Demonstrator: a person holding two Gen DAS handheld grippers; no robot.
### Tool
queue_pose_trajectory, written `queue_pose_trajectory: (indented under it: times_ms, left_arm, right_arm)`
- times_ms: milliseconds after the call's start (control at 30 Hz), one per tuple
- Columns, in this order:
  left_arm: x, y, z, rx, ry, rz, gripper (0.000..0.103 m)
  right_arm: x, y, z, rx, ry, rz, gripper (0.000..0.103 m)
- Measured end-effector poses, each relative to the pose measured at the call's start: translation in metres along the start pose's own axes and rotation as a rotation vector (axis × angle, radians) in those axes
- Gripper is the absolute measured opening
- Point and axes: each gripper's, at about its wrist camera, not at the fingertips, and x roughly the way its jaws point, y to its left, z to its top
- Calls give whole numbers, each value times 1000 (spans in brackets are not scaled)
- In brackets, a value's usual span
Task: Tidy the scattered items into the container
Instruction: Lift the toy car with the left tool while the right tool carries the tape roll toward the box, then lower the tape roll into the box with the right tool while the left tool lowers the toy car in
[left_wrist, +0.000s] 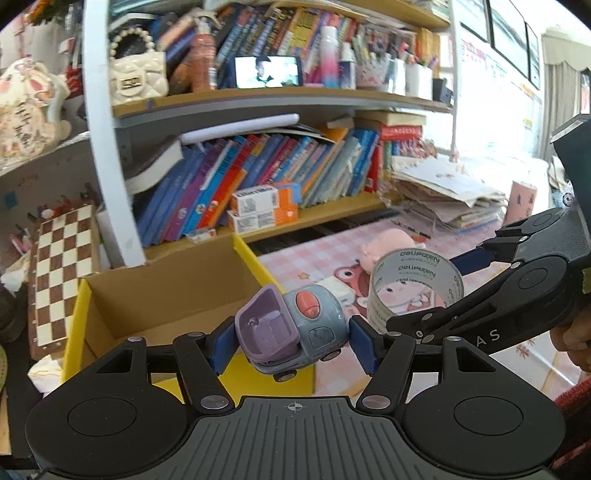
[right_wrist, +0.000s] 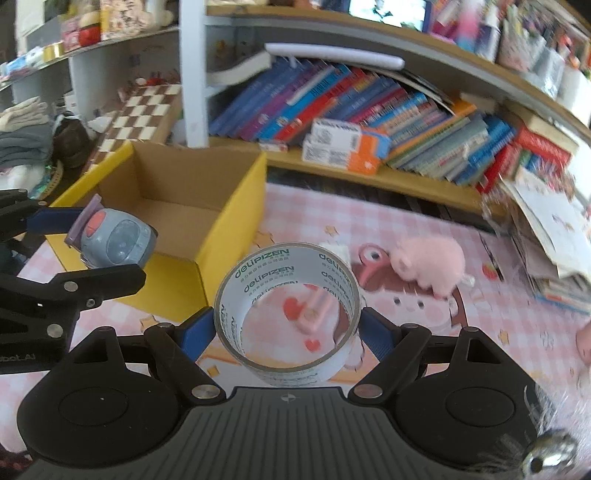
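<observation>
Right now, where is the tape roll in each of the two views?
Left wrist view: tape roll at centre right, held by the right gripper.
Right wrist view: tape roll at lower centre, between the blue pads.
Shared landmark: the yellow cardboard box.

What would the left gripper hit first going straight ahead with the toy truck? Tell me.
Probably the yellow cardboard box: the left gripper, holding the toy truck, points at its open inside. Depth is unclear.
</observation>
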Motion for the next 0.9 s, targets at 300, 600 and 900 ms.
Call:
queue_pose_trajectory:
  times_ms: [300,600,900]
  left_arm:
    - [-8,38,2,-52,-38,107,64]
    - [-5,70,4,-100,-57,190,64]
    - [10,88,2,-116,-33,209,64]
  right_arm:
    - [6,18,30,-89,-51,22,83]
    - [23,40,49,-179,-67,62,83]
    - [50,54,67,-255,-59,97,83]
